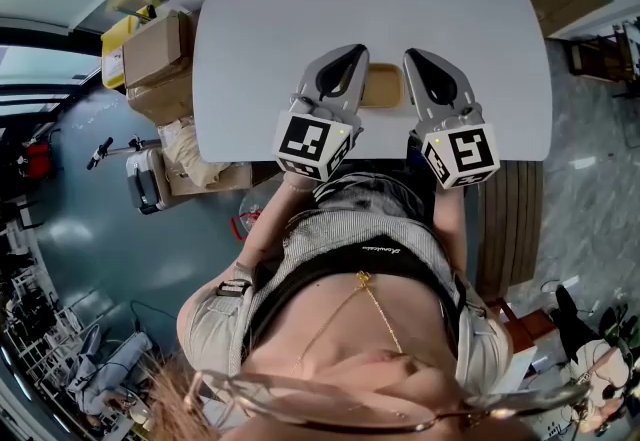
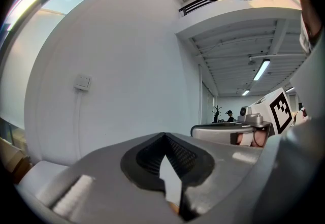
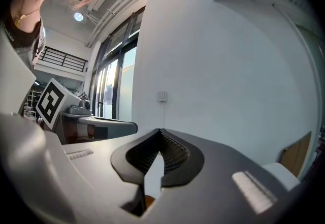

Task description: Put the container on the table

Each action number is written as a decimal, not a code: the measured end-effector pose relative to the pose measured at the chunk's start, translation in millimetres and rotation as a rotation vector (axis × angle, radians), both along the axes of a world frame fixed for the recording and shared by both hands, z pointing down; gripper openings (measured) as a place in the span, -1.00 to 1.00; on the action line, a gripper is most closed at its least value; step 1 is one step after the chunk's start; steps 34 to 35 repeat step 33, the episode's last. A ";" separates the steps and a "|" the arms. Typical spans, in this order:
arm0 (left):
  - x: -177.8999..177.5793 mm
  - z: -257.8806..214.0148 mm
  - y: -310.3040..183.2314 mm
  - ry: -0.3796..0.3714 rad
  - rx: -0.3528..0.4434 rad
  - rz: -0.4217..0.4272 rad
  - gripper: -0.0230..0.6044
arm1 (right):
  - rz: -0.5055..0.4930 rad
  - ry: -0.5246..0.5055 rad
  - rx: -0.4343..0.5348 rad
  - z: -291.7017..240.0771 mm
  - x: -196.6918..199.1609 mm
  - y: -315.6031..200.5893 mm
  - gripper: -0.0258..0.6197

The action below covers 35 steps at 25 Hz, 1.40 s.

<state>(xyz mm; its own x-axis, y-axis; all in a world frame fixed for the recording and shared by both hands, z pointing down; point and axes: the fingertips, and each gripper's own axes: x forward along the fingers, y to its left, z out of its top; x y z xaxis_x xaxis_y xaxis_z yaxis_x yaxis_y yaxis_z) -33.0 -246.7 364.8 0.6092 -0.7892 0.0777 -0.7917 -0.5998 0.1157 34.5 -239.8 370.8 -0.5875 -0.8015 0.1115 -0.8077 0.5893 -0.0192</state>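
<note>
Jaws together, the left gripper (image 1: 352, 53) and right gripper (image 1: 412, 57) flank the container (image 1: 383, 87).

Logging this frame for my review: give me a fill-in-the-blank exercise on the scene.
The tan container sits between the two ____.
In the head view, cardboard boxes stand past the table's ____ edge.
The left gripper and right gripper each have jaws ____.
Missing: grippers; left; shut.
</note>
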 end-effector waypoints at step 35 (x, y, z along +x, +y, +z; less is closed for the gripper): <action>-0.4 5.3 -2.5 0.008 -0.017 0.013 -0.93 | 0.014 0.036 -0.016 4.9 -1.1 0.4 -0.85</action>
